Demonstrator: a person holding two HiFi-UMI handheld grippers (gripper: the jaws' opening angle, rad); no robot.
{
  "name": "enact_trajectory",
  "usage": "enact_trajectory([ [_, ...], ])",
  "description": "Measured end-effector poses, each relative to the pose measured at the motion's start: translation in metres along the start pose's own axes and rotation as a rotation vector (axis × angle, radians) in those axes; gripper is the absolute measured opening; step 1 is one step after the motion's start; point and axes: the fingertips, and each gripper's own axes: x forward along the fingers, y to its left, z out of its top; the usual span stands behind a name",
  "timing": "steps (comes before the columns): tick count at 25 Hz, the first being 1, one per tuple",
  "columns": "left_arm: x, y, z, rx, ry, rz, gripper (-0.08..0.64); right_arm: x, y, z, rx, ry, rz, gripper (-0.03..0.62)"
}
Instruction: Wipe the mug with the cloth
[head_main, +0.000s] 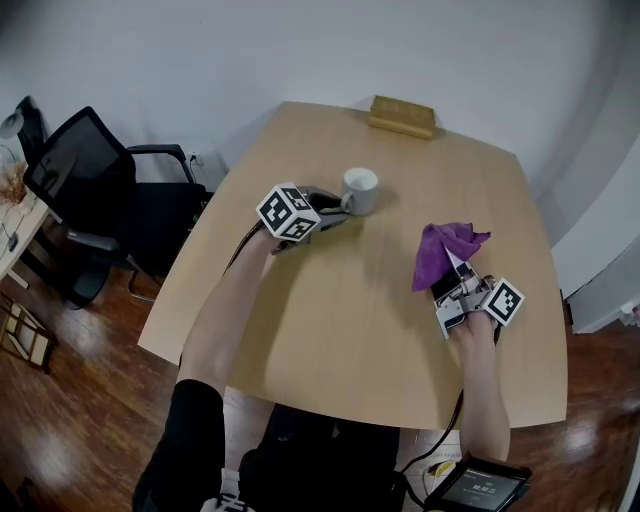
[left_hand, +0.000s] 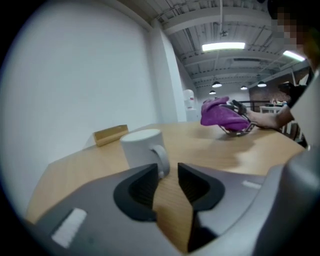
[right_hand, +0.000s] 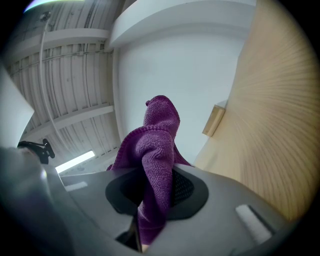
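A white mug (head_main: 359, 190) stands upright on the wooden table (head_main: 340, 330), its handle turned toward my left gripper (head_main: 335, 212). In the left gripper view the mug (left_hand: 142, 147) sits just ahead of the left gripper (left_hand: 169, 176), which is open; the handle is at the mouth of the gap and the pads do not press on it. My right gripper (head_main: 455, 282) hovers over the table's right side, shut on a purple cloth (head_main: 445, 250) that sticks up from its jaws. In the right gripper view the cloth (right_hand: 155, 150) is pinched in the right gripper (right_hand: 152, 189).
A small wooden block (head_main: 402, 115) lies at the table's far edge, behind the mug. A black office chair (head_main: 90, 190) stands to the left of the table. A dark handheld device (head_main: 480, 487) is at the bottom right.
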Motion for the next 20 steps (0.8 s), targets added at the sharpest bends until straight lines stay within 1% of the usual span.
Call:
enact_trajectory([
  [1,-0.002,0.004,0.002,-0.024,-0.018,0.030,0.164,0.001,0.001,0.000,0.000,0.003,0.002,0.063],
  [4,-0.007,0.018,0.009,-0.117,-0.073,0.164,0.174,0.003,0.004,-0.002,0.002,0.014,0.014,0.063],
  [7,-0.012,0.029,0.007,-0.171,-0.059,0.313,0.174,0.004,0.006,-0.003,0.003,0.014,0.020,0.063],
  [8,-0.015,0.034,0.005,-0.187,-0.050,0.361,0.153,0.004,0.006,-0.003,0.004,0.013,0.022,0.063],
  [9,-0.018,0.038,0.003,-0.203,-0.045,0.397,0.133,0.004,0.007,-0.002,0.005,0.012,0.022,0.063],
  [10,-0.019,0.041,0.002,-0.213,-0.044,0.412,0.129,0.005,0.007,-0.002,0.006,0.010,0.023,0.063],
  [12,-0.016,0.043,0.002,-0.209,-0.041,0.396,0.131,0.004,0.008,-0.001,0.006,0.007,0.024,0.063],
  [14,-0.012,0.045,0.000,-0.192,-0.020,0.373,0.154,0.003,0.009,-0.002,0.000,0.006,0.025,0.063],
  [16,-0.010,0.050,-0.003,-0.183,0.004,0.361,0.153,0.004,0.011,-0.002,-0.004,0.007,0.029,0.063],
  [17,-0.009,0.052,-0.002,-0.177,0.009,0.352,0.130,0.004,0.011,-0.002,-0.004,0.008,0.030,0.063],
  [18,-0.008,0.052,-0.001,-0.165,0.005,0.333,0.086,0.005,0.012,-0.002,-0.003,0.009,0.032,0.063],
  [20,-0.002,0.043,0.005,-0.122,-0.020,0.252,0.083,0.006,0.012,-0.002,-0.003,0.012,0.031,0.063],
])
